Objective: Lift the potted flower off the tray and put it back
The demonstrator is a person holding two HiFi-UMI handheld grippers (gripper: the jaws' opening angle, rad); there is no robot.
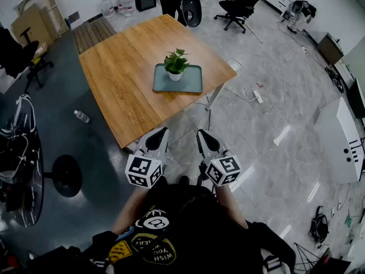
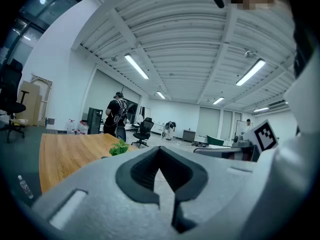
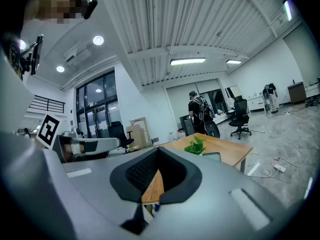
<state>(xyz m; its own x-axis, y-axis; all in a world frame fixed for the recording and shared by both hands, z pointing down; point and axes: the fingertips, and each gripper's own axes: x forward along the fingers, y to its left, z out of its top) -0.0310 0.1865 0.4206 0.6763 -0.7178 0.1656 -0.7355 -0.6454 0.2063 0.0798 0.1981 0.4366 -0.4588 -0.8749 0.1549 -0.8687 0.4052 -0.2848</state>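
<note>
While the potted flower (image 1: 175,65) stands upright on the grey-green tray (image 1: 191,82) on the wooden surface (image 1: 122,67), we hold the left gripper (image 1: 160,132) and the right gripper (image 1: 204,135) side by side off its near edge, well apart from the tray, each with jaws pressed together and empty.

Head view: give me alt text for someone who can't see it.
A potted flower stands on a tray on a wooden table, seen from above. In front of the table, a person holds the left claw and right claw side by side, both shut and empty, pointing toward the tray.
</note>
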